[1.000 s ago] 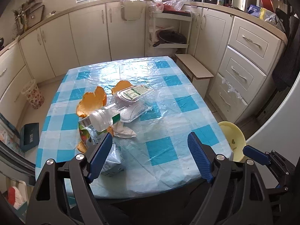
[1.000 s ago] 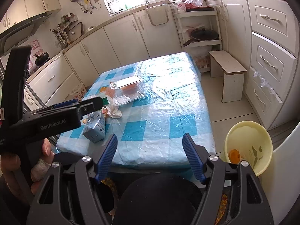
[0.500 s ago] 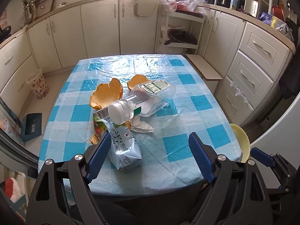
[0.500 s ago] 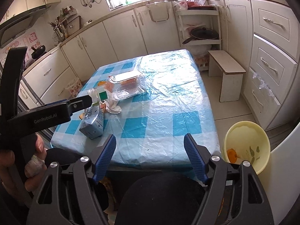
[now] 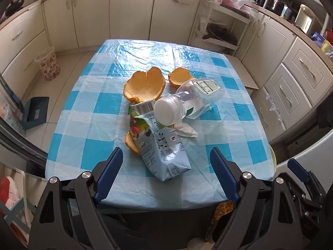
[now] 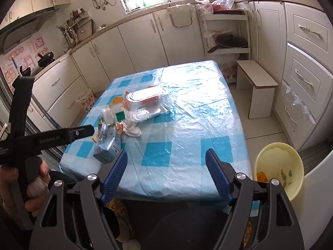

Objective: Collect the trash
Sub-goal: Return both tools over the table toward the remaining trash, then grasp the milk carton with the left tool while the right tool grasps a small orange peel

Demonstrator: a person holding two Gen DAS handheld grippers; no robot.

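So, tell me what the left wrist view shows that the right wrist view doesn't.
Only the left wrist view: the left gripper open over the crushed carton, and the orange peels in full.

Only the right wrist view: the inside of the yellow bowl beside the table, holding an orange scrap, the right gripper open and empty, and the hand holding the left tool.

Both: checked tablecloth, carton, clear bottle, crumpled tissue.
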